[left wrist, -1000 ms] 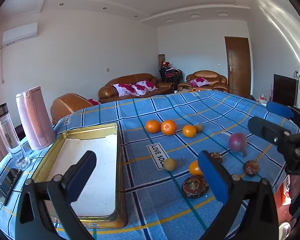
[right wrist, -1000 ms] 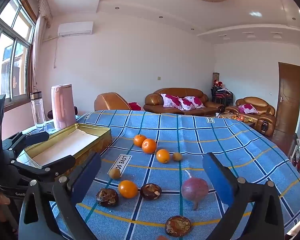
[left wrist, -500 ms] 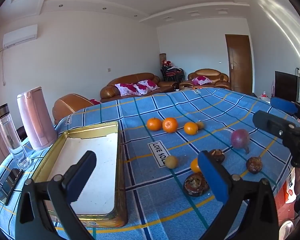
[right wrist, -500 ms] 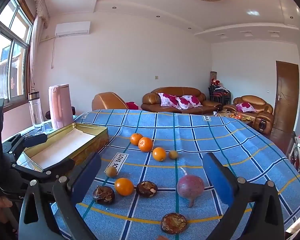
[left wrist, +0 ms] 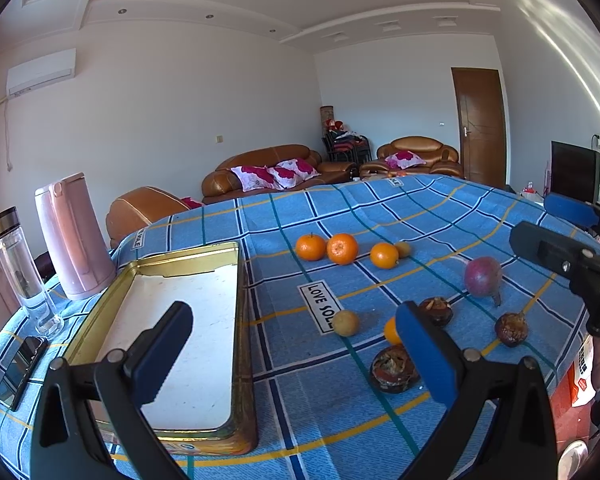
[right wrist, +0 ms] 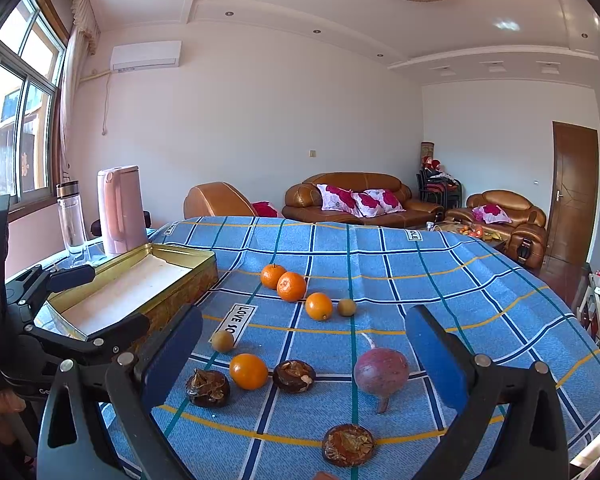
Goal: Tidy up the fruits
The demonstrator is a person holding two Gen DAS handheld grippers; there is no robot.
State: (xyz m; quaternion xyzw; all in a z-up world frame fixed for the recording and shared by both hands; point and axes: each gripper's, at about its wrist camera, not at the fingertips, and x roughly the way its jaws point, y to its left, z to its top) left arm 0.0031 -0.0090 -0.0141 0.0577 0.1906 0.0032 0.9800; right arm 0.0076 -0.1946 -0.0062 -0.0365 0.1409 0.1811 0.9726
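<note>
From the left wrist camera, the left gripper hangs above the tabletop with its jaws spread wide and nothing between them. Under its left finger lies the gold tin tray, whose pale floor holds no fruit at all. To the right of the tray, on the blue checked cloth, all the fruit lies loose: three oranges in a far row with a small brownish fruit beside them, a yellowish round fruit near the "LOVE" label, a fourth orange partly hidden behind the right finger, a purple fruit, and three dark, shrivelled fruits. The right gripper shows at the right edge, well apart from the fruit.

From the right wrist camera, the right gripper is likewise wide open and holds nothing; the purple fruit and the near orange lie below and ahead, between its fingers in the picture but untouched. The tray stands to the left, its visible floor bare, though the near wall hides part of the floor. A pink kettle and a glass bottle stand behind it.

As I judge it, the sorting has not begun: no fruit is gathered and every piece remains to be moved, presumably into the tray.
</note>
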